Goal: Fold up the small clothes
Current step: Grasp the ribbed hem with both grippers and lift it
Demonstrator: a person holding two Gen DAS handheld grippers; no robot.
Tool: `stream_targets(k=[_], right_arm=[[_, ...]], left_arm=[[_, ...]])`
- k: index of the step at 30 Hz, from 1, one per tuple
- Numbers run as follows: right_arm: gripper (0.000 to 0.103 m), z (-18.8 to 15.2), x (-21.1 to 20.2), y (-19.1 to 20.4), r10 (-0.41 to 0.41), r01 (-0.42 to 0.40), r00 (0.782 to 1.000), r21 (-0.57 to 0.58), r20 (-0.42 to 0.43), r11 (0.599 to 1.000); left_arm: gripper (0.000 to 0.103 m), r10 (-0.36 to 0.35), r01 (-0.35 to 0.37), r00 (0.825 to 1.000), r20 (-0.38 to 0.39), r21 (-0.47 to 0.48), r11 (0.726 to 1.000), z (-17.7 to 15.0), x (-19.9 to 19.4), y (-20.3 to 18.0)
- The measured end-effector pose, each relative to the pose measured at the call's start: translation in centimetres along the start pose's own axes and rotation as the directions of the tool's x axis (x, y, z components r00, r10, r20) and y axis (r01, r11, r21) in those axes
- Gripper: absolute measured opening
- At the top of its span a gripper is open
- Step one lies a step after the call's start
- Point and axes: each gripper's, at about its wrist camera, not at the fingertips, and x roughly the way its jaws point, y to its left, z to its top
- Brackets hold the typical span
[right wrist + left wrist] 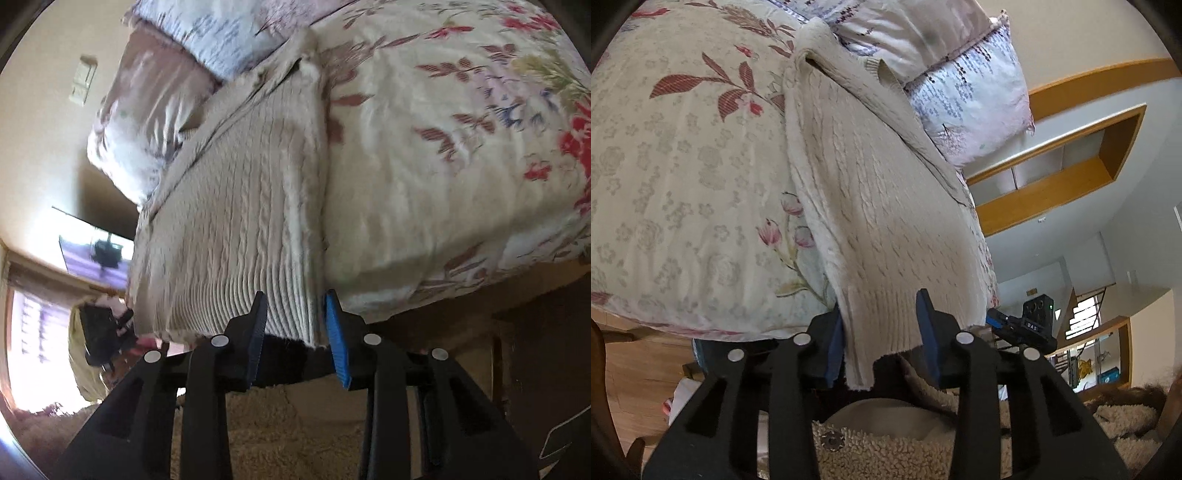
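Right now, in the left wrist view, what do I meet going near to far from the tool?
Left tool → ribbed hem of the cream knit sweater → its cable-knit body → its collar → the patterned pillow.

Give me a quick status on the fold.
Left gripper and right gripper: jaws around sweater hem. Sweater flat on bed. Nothing blocking.

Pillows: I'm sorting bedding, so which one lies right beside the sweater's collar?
The pale blue-patterned pillow; the pinkish pillow lies behind it, farther off.
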Motion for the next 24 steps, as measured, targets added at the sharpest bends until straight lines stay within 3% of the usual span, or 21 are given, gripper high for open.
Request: stream_targets(k=[2, 3, 4, 7, 8, 13, 17, 22, 23, 24], right_arm=[[0.034, 0.0, 0.5, 0.5, 0.034, -0.034, 0.999, -0.016, -0.010, 0.999], [0.028, -0.1, 0.7, 0.9, 0.045, -0.045, 0.999, -0.034, -0.013, 0.998], [0.018, 0.0, 0.7, 1.2, 0.049, -0.049, 0.999, -0.044, -0.014, 0.998], [0.012, 0.3, 0.7, 2.2, 0.053, -0.052, 0.998, -0.079, 0.016, 0.996], [0.011, 0.4, 0.5, 2.6, 0.051, -0.048, 0.998, -0.094, 0.031, 0.994], [0.009, 1.1, -1.4, 5.2, 0.005, 0.037, 0.978, -0.201, 0.207, 0.979], [0.007, 1.7, -3.2, 7.4, -0.072, 0.188, 0.913, -0.259, 0.400, 0.948], [0.006, 2.8, -4.4, 9.3, -0.143, 0.351, 0.799, -0.261, 0.584, 0.899], [0.006, 3.1, -4.4, 9.5, -0.148, 0.367, 0.787, -0.263, 0.598, 0.892], [0.006, 3.4, -4.4, 10.2, -0.161, 0.406, 0.758, -0.265, 0.632, 0.875]], left_arm=[[0.036, -0.004, 0.004, 1.000, -0.013, 0.008, 1.000, 0.0, 0.2, -0.2], [0.035, -0.003, 0.004, 1.000, -0.016, 0.012, 1.000, 0.0, 0.3, -0.3], [0.032, 0.000, 0.001, 1.000, -0.020, 0.021, 1.000, -0.1, 0.4, -0.5], [0.013, 0.012, -0.011, 1.000, -0.027, 0.042, 0.999, 0.1, 0.7, -1.0], [0.012, 0.013, -0.012, 1.000, -0.024, 0.045, 0.999, 0.2, 0.7, -1.1], [0.007, 0.034, -0.036, 0.999, 0.032, 0.074, 0.997, 1.2, 0.1, -1.7], [0.006, 0.076, -0.087, 0.991, 0.113, 0.102, 0.991, 2.9, -1.0, -2.5], [0.006, 0.148, -0.172, 0.966, 0.214, 0.095, 0.981, 5.7, -2.1, -3.1], [0.006, 0.159, -0.185, 0.960, 0.232, 0.095, 0.978, 6.4, -2.2, -3.2], [0.006, 0.168, -0.200, 0.953, 0.253, 0.104, 0.974, 7.2, -2.3, -3.6]])
